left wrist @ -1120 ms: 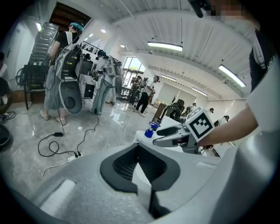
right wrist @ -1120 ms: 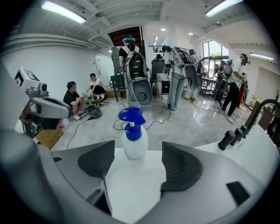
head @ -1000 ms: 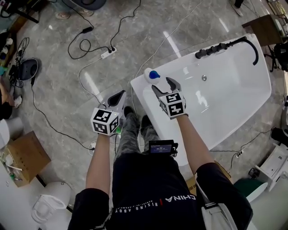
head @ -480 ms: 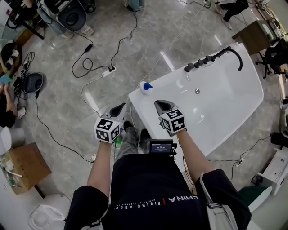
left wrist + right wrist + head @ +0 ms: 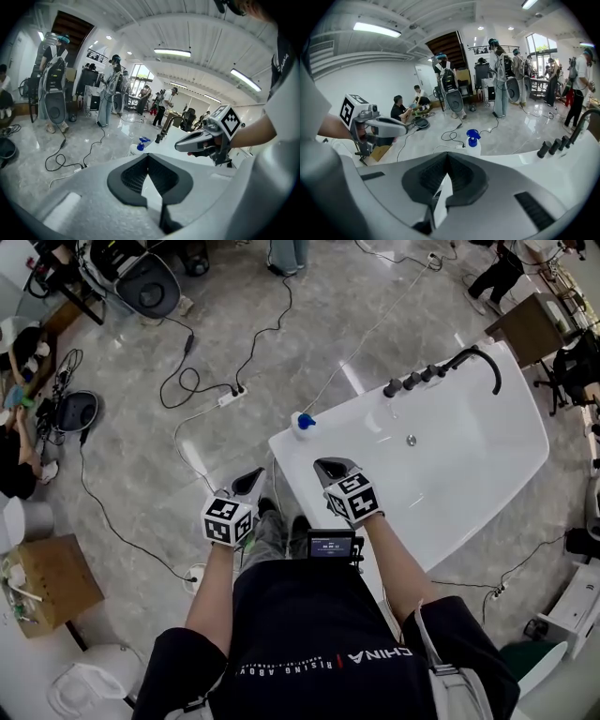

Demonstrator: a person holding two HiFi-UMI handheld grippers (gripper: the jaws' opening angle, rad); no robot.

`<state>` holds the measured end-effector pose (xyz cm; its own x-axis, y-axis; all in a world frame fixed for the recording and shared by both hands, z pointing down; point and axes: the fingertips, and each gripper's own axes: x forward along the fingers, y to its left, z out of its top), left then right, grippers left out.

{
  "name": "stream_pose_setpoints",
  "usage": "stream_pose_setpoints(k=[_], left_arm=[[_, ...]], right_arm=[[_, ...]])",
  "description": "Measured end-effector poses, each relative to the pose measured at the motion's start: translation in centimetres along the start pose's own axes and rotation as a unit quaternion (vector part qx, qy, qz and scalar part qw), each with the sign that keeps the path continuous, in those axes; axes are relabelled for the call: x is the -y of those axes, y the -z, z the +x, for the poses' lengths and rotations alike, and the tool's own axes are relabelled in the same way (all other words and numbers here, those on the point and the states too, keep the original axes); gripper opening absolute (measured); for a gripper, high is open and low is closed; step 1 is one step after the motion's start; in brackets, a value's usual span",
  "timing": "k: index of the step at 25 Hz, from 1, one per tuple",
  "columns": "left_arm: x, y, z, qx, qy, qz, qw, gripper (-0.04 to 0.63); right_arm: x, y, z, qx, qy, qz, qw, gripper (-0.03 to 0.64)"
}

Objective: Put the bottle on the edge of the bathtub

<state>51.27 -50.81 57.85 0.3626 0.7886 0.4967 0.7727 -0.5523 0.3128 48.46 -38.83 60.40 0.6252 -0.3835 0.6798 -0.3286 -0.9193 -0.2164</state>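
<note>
Just in front of the person's legs, the left tongs point(image 5: 246, 482) hang over the floor point(image 5: 122, 446) beside the tub. Their jaws are brought together, and the left gripper view shows the dark pads meeting at the tip with nothing between them. Next to them, over the near part of the bathtub's point(image 5: 287, 457) left edge, the right tongs point(image 5: 330, 468) are closed too and just as empty: their own view shows only the pads pressed together. Farther along that same edge, at the tub's left corner, stands the bottle point(image 5: 302, 425). It is white with a blue spray top, upright on the rim and well apart from both tongs. Beyond it, the black taps and curved spout point(image 5: 441, 367) line the far edge of the tub, and cables trail over the floor past that. Judging by this, the placing step looks complete, since the bottle rests on the tub's edge and neither pair of tongs touches it. The next move seems to call for very little: keep both tongs clear of that corner so nothing knocks the bottle off the glossy rim. Should it need shifting inward, one pair would first have to open before reaching for the bottle's body.
</note>
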Motion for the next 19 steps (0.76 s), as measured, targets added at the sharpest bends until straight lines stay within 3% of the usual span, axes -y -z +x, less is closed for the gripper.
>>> stream_pose_setpoints(k=[19], left_arm=[[1.5, 0.0, -0.4, 0.017, -0.005, -0.027, 0.9995, 0.009]], right_arm=[[0.4, -0.1, -1.1, 0.003, -0.009, -0.003, 1.000, 0.009]])
